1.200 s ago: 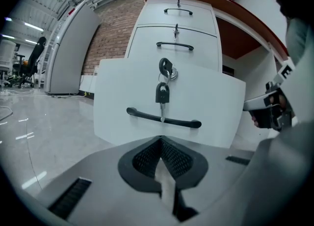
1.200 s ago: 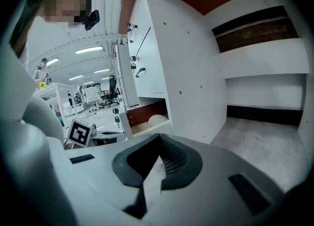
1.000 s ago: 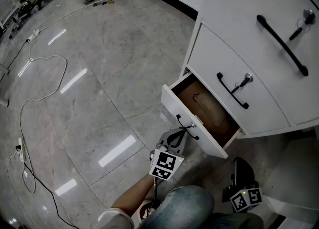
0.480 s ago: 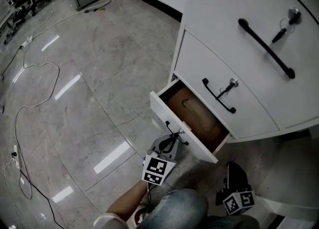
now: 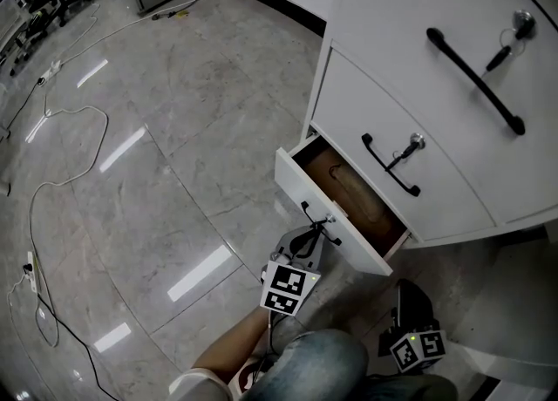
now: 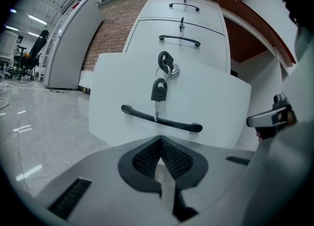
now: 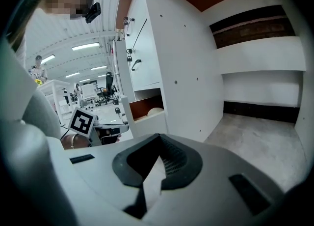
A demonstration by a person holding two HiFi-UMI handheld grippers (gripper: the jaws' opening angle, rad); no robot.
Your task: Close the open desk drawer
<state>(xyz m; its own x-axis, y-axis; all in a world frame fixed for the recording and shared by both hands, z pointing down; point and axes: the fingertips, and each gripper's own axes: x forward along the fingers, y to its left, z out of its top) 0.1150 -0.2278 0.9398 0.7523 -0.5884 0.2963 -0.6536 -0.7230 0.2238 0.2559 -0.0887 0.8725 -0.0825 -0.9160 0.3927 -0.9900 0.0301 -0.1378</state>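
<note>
The bottom drawer (image 5: 324,213) of the white cabinet (image 5: 410,68) stands pulled out, and its brown inside (image 5: 353,194) shows. My left gripper (image 5: 312,235) is shut with nothing in it, its tips right at the drawer front beside the black handle (image 5: 319,221). In the left gripper view the white drawer front (image 6: 211,102) fills the middle, with its handle (image 6: 162,120) and a hanging key (image 6: 159,90) just beyond my shut gripper (image 6: 160,139). My right gripper (image 5: 408,302) hangs low at the cabinet's near side, shut and empty (image 7: 158,154).
Two shut drawers with black handles (image 5: 390,166) (image 5: 475,81) sit above the open one, each with a key in its lock. Cables (image 5: 52,173) trail over the glossy tiled floor at the left. The person's knee (image 5: 314,364) is at the bottom edge.
The drawer shows slightly less of its inside than a second ago. My left gripper has stayed at the drawer front, and the right gripper has hardly moved.
</note>
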